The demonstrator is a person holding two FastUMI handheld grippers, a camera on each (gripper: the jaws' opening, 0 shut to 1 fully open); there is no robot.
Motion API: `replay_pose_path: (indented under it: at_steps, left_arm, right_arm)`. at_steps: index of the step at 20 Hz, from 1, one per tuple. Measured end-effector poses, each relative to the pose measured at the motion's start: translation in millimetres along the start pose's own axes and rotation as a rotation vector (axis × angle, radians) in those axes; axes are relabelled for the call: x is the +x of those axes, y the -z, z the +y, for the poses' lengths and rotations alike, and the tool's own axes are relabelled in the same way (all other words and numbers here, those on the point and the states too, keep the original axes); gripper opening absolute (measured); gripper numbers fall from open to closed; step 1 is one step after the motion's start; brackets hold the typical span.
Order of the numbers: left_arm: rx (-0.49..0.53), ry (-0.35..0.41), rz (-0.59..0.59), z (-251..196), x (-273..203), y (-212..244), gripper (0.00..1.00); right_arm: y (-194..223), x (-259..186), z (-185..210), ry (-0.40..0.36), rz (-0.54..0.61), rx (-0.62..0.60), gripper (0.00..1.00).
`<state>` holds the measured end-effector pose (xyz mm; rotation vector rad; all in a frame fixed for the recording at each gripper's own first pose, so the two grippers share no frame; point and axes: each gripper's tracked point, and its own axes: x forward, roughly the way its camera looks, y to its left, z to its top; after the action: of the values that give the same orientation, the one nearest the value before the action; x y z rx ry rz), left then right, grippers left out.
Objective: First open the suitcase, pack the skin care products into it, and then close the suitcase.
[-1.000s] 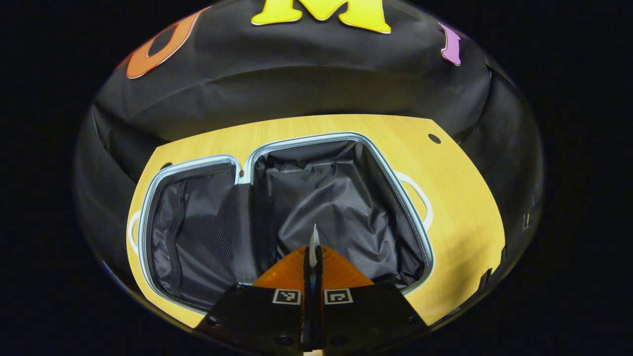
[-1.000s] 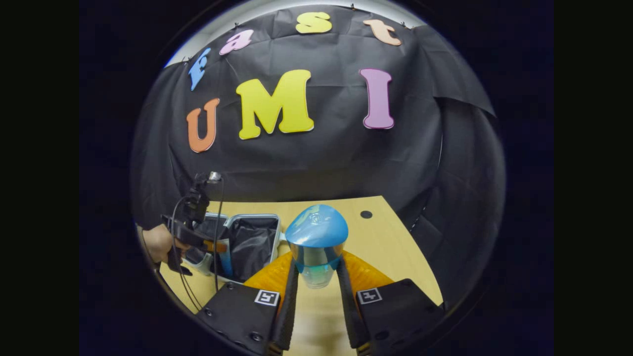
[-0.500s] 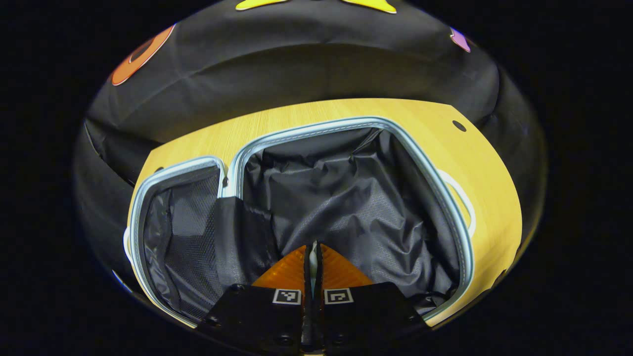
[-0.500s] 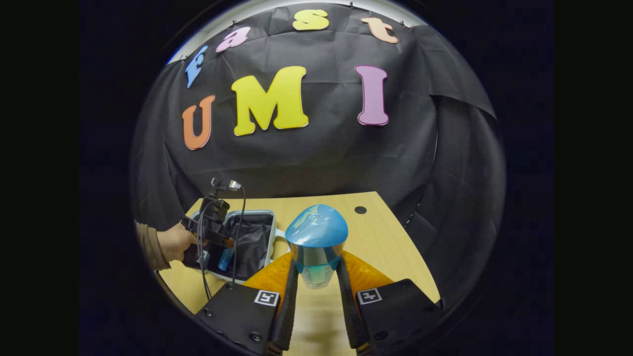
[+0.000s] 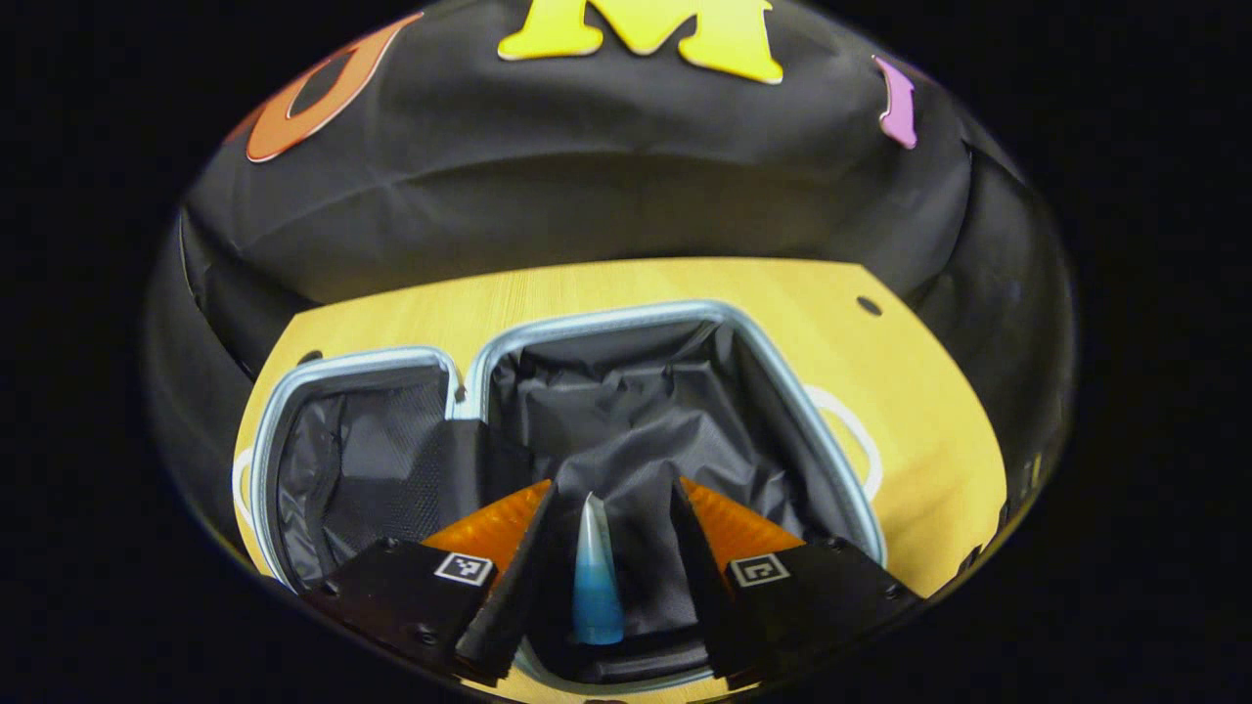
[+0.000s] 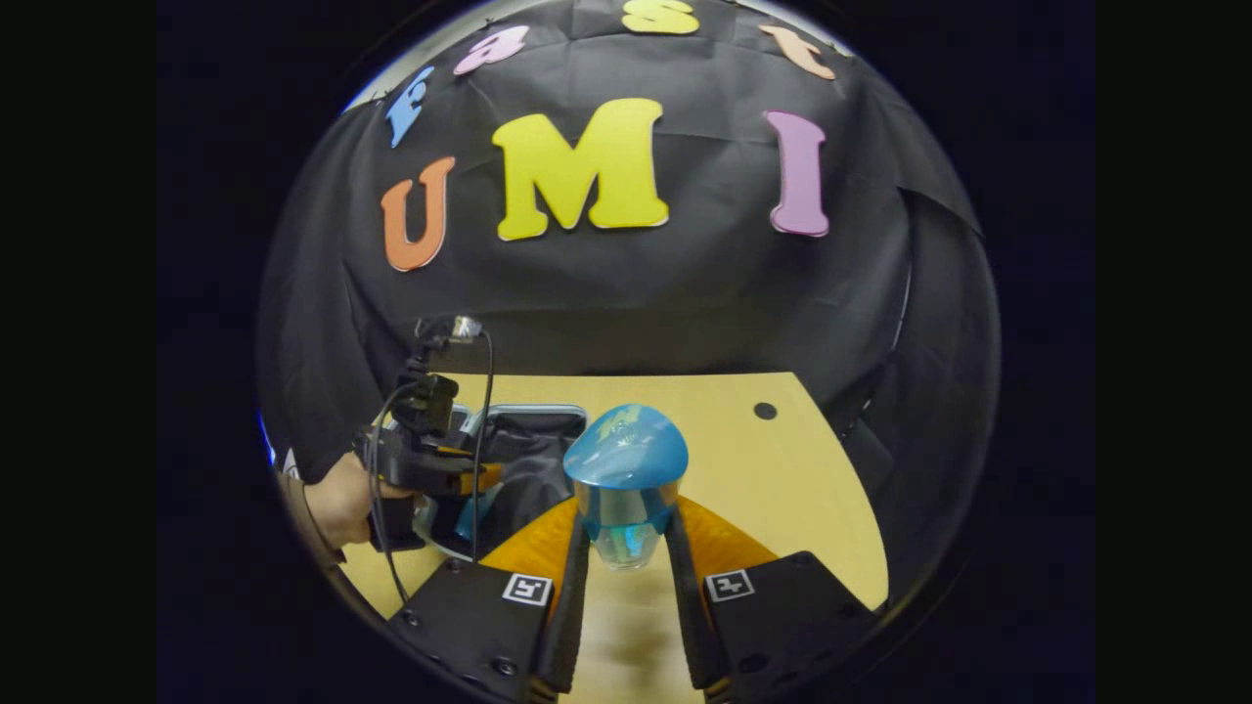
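Note:
The suitcase (image 5: 782, 391) lies open on the table, with a pale blue rim and black lining. My left gripper (image 5: 611, 487) hangs open over the near end of its right half. A blue and white tube (image 5: 597, 577) rests on the lining between the fingers and touches neither. In the right gripper view, my right gripper (image 6: 627, 523) is shut on a clear bottle with a blue cap (image 6: 626, 460), held above the table to the right of the suitcase (image 6: 533, 430). A hand (image 6: 337, 499) holds the left gripper (image 6: 430, 469) over the case there.
The wooden table (image 5: 919, 391) has bare surface right of and behind the suitcase, with a small dark hole (image 5: 868, 305) near its far right corner. A white suitcase handle (image 5: 861, 440) sticks out on the right side. Black cloth walls close in the table.
My left gripper was shut on the tube and has opened, leaving the tube in the suitcase. The right gripper, still holding the bottle, has shifted slightly.

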<state>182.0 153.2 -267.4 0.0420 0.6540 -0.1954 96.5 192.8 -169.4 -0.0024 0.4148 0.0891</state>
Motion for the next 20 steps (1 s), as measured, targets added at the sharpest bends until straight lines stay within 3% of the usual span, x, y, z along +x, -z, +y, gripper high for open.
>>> replay_pose_path:
  at_steps: [2,4,5,6,7,12,18,20]
  left_arm:
    - [-0.011,0.017,-0.099,1,-28,-14,0.77]
    - [-0.023,0.016,-0.181,8,-58,-19,0.92]
    - [-0.025,0.015,-0.217,14,-73,-19,0.89]
    - [-0.024,0.003,-0.246,22,-85,-17,0.97]
    - [-0.024,-0.005,-0.273,28,-98,-12,0.99]
    - [-0.015,-0.074,-0.368,70,-155,20,0.99]
    - [-0.048,-0.142,-0.418,106,-197,36,0.98]
    - [-0.062,-0.176,-0.416,120,-204,42,0.98]
  right_arm:
    - [3,18,30,-0.048,0.023,-0.023,0.4]
    - [14,36,57,-0.086,0.056,-0.044,0.4]
    - [21,46,70,-0.102,0.075,-0.054,0.4]
    - [28,56,83,-0.113,0.096,-0.057,0.4]
    - [34,67,93,-0.121,0.115,-0.055,0.4]
    - [76,108,127,-0.127,0.235,-0.035,0.4]
    - [125,152,126,-0.04,0.427,-0.057,0.4]
    - [120,162,128,-0.026,0.442,-0.054,0.41]
